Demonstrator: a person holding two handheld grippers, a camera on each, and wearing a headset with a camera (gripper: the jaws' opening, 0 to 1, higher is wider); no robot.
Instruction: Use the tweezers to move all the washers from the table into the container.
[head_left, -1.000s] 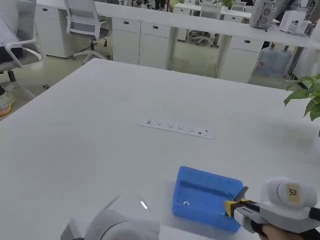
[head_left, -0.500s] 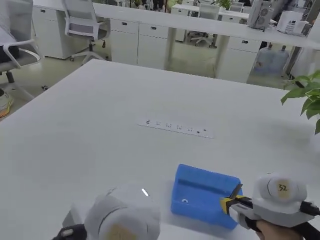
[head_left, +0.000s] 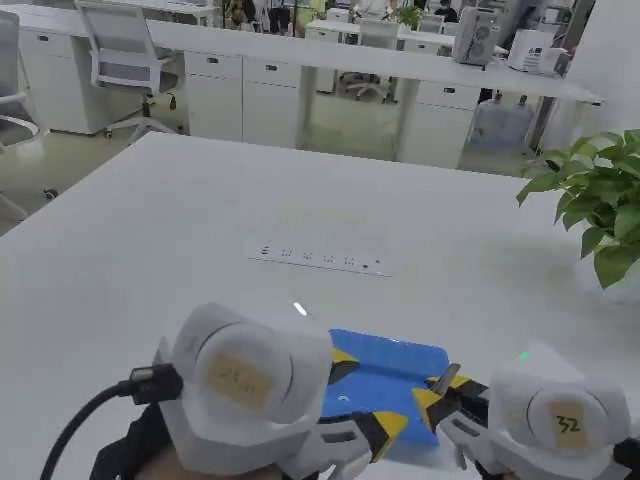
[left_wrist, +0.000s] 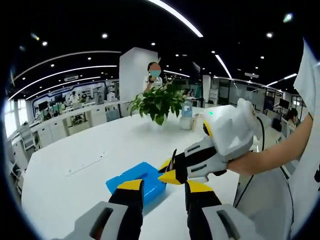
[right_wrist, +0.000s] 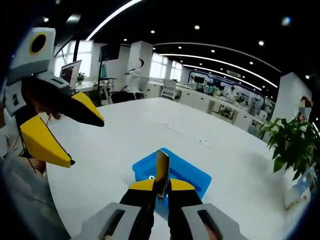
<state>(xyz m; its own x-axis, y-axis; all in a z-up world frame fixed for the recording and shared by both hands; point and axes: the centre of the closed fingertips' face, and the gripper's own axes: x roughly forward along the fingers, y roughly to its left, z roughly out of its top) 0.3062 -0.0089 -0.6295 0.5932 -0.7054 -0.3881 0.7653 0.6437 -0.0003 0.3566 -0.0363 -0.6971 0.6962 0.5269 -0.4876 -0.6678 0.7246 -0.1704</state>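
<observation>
A blue container (head_left: 395, 362) sits on the white table near its front edge, with a small washer (head_left: 343, 400) inside. My right gripper (head_left: 436, 392), labelled 32, is at the container's right side, shut on thin metal tweezers (head_left: 449, 376). In the right gripper view the tweezers (right_wrist: 161, 172) stick up from the shut jaws (right_wrist: 161, 186) over the blue container (right_wrist: 175, 172). My left gripper (head_left: 365, 395) is at the container's left side with its jaws apart. The left gripper view has its open jaws (left_wrist: 165, 186) facing the container (left_wrist: 134, 182) and the right gripper (left_wrist: 170, 170).
A white power strip (head_left: 320, 258) lies across the middle of the table (head_left: 200, 220). A green plant (head_left: 595, 195) stands at the right edge. Office desks and chairs fill the room behind. The left gripper (right_wrist: 67, 135) looms at the left of the right gripper view.
My left gripper has come up from the bottom left and now sits right beside the container. The camera has tilted up. The right gripper stays at the container's right with the tweezers.
</observation>
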